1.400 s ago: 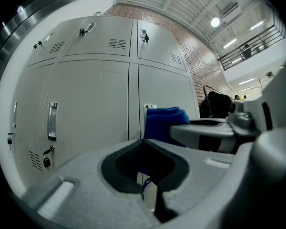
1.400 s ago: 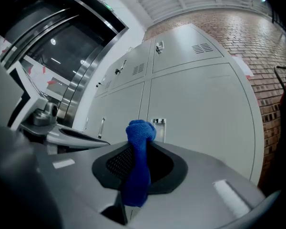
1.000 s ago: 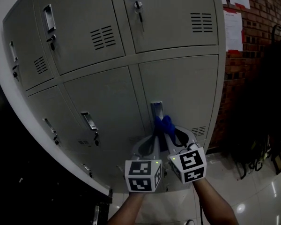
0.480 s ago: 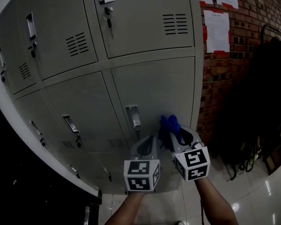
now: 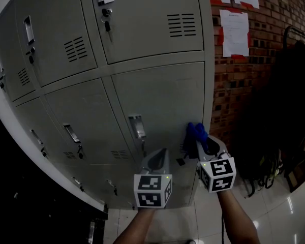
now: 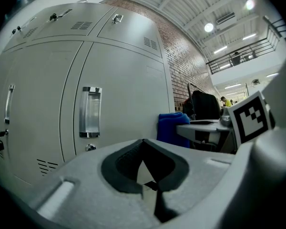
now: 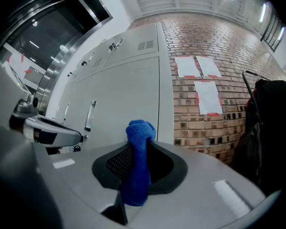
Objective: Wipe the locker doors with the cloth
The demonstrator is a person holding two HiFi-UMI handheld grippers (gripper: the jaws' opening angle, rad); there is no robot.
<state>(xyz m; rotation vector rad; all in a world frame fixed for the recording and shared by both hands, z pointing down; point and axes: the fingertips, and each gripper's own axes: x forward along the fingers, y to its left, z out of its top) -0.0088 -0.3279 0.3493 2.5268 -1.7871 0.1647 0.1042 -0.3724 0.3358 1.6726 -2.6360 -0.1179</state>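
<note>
— How far along is the wiping?

— Hard to judge: no door shows a wiped patch. The blue cloth (image 5: 195,133) is at the right edge of the lower right locker door (image 5: 162,93), right of its handle (image 5: 136,126), so that door seems to be the one in hand.

— And the hands?

— Both forearms reach forward, side by side. The right tongs (image 5: 204,147) pinch the cloth upright. The left tongs (image 5: 160,160) hang near the door, drawn together on nothing.
</note>
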